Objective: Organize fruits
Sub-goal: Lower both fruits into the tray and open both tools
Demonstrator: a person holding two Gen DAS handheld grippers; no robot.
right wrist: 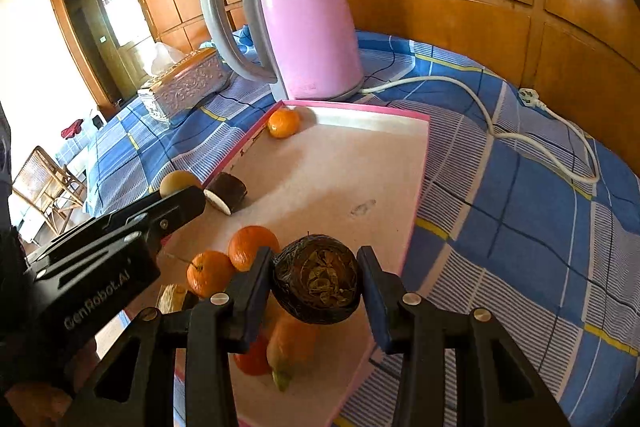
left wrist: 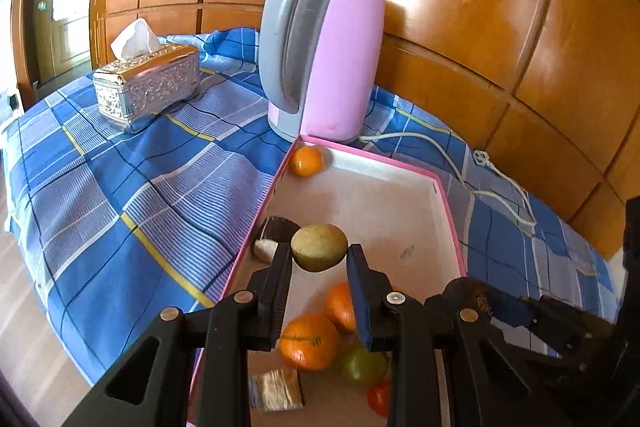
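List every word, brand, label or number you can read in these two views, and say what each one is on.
"GenRobot.AI": white lettering on the black body of the left gripper, in the right wrist view.
The smudged mark on the floor of the pink-edged tray is too blurred to read.
No text shows on the pink kettle.

L tool [left wrist: 319,247] angled down, jaws clamped on sth small — R tool [right wrist: 316,277] alongside to its right, also pitched down, jaws gripping wider.

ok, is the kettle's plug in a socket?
No. In the right wrist view the white plug lies loose on the blue checked tablecloth, its cord trailing back to the pink kettle.
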